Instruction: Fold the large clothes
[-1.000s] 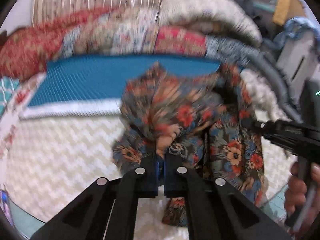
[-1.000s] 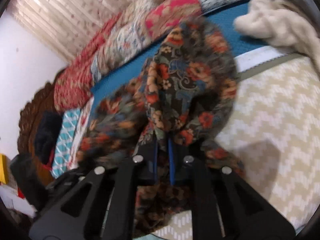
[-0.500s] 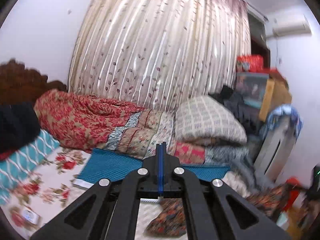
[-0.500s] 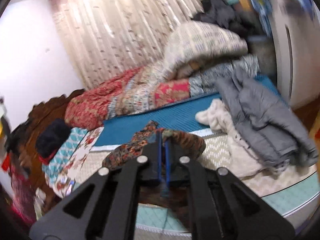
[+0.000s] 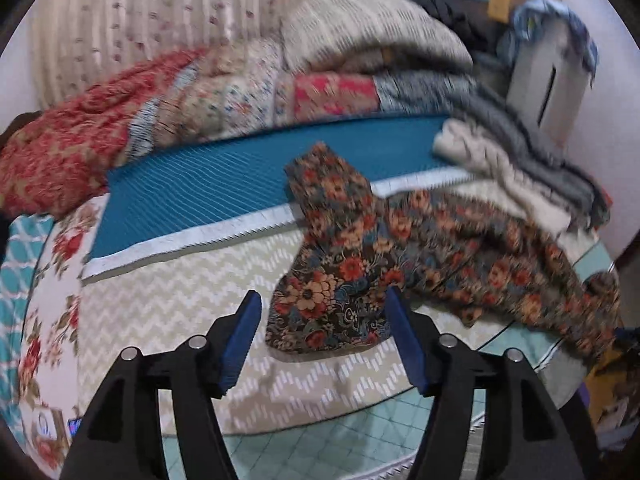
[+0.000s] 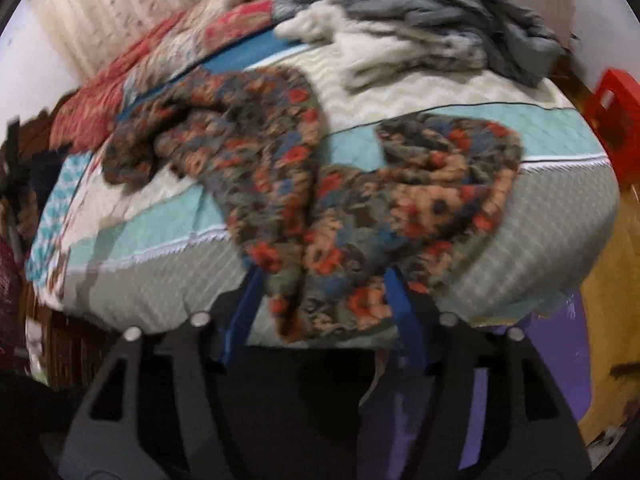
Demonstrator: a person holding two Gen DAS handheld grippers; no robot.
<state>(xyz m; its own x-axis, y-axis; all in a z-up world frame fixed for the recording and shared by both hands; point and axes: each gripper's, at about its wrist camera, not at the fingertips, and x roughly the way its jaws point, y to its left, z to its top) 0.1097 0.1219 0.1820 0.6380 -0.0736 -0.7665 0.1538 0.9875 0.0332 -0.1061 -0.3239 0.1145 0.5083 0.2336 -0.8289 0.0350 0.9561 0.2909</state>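
A dark floral garment [image 5: 352, 264] lies spread across the cream chevron sheet [image 5: 168, 304]. One end rests on the blue mat [image 5: 224, 184]; the other trails over the bed's right edge. My left gripper [image 5: 320, 336] hovers just in front of the garment's near corner. Its jaws stand wide apart in this view, closing, with nothing pressed between the pads. In the right wrist view the garment [image 6: 280, 152] drapes down over the mattress side [image 6: 540, 240]. My right gripper [image 6: 324, 304] is opening, and the hanging end sits loose between its blue pads.
Folded quilts and a pillow [image 5: 224, 92] are piled along the back of the bed. A grey jacket [image 6: 460, 4] and a cream knit [image 5: 492, 160] lie at the far right corner. A red stool [image 6: 616, 120] and a white appliance [image 5: 548, 88] stand beside the bed.
A second ago both grippers were shut on the bunched garment, holding it up. Now both stand with jaws apart and the garment lies spread on the bed, partly over its edge.
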